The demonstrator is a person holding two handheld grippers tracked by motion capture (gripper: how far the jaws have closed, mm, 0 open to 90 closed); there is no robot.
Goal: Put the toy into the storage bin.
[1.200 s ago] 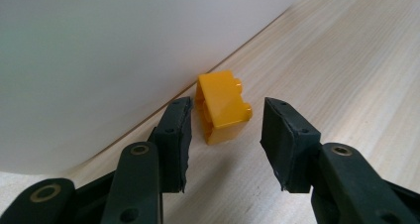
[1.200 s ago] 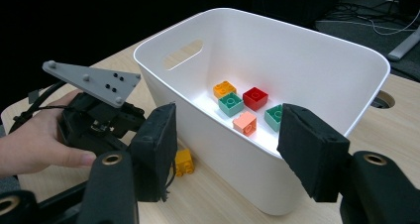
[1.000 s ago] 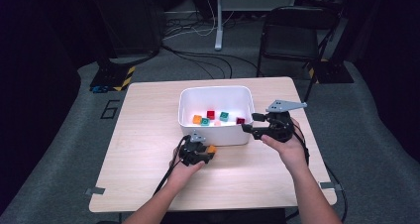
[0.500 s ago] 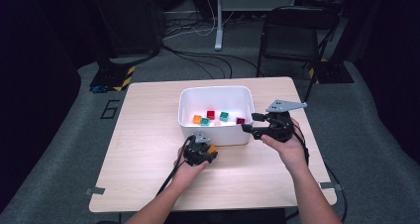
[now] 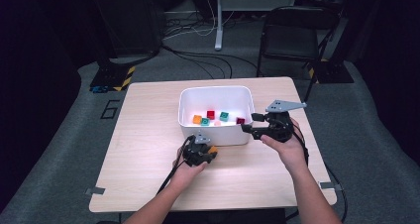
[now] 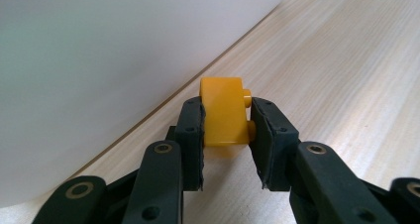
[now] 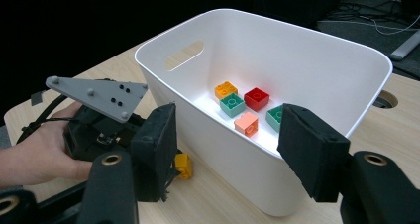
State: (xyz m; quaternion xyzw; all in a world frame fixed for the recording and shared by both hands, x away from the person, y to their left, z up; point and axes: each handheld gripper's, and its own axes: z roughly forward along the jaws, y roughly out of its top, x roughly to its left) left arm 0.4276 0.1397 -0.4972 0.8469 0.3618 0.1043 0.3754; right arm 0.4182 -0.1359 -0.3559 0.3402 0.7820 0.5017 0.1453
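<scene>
Yellow brick (image 6: 224, 110) is sitting clenched in your left tool (image 6: 226, 130) beside the white bin (image 5: 216, 135); your right tool (image 7: 228, 149) is gaping released.

My two hand-held grippers: black bodies, grey plates, bare forearms

My left gripper (image 5: 199, 153) is a compact black block topped by a small grey three-cornered plate, a black cable trailing off it toward me. Up close its black jaws are flat-faced bars on linked arms with brass-ringed pivot holes and small screws. My right gripper (image 5: 254, 125) is black too, with a larger grey three-cornered plate dotted with dark screw heads, thick square black pads on its jaws, and a black cable running back along my forearm. No sleeves reach my wrists.
</scene>
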